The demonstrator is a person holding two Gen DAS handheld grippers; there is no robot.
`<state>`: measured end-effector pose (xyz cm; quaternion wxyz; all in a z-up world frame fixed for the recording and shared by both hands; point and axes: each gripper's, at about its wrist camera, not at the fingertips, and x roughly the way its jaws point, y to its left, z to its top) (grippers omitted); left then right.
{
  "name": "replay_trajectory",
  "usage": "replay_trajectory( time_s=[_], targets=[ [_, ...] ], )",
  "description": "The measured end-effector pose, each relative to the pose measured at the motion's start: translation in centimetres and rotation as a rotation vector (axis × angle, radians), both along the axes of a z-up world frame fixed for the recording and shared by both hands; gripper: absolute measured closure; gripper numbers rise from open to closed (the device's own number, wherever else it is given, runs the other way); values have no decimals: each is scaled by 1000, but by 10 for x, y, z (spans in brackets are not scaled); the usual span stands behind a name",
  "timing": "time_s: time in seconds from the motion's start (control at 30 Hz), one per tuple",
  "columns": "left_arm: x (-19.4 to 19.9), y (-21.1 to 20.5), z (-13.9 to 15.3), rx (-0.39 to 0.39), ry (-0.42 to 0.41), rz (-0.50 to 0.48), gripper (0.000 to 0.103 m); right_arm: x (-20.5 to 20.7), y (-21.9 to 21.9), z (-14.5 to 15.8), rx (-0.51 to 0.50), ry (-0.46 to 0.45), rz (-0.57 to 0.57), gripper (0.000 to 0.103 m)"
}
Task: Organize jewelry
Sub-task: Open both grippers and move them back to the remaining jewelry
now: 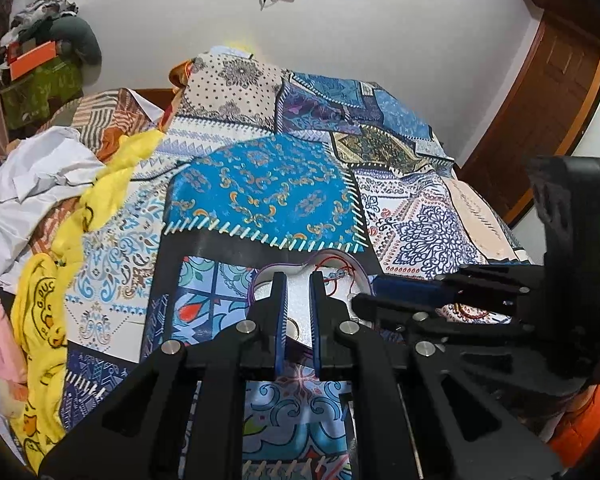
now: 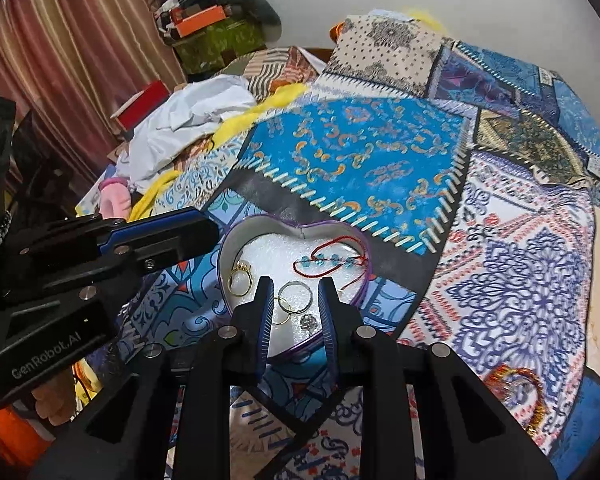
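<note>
Hovering right hand-held gripper, jaws partly spread, empty, over heart box; left hand-held gripper pressed together. Advising: descending gently, straddling ring.

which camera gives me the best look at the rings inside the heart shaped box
The right wrist view. It looks down into the heart-shaped box, so the gold rings and the silver ring show clearly on the white lining. In the left wrist view the box sits mostly behind that gripper's own fingers, and no ring can be made out.
</note>
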<state>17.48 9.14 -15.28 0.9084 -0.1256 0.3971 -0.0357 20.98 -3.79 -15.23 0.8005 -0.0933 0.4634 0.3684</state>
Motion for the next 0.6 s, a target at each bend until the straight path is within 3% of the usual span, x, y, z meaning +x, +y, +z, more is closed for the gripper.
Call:
replay_trajectory(
  time_s=[0.07, 0.23, 0.43, 0.6],
  targets=[
    [-3, -2, 6, 8, -12, 3, 95, -2, -5, 7, 7, -21, -9, 82],
    [-8, -11, 21, 25, -41, 1, 92, -9, -26, 34, 41, -112, -61, 67],
    [-12, -30, 39, 52, -82, -21, 74, -13, -51, 58, 73, -186, -110, 66],
    [-13, -53, 50, 70, -107, -55, 72, -13, -76, 68, 76, -220, -148, 66]
  ],
)
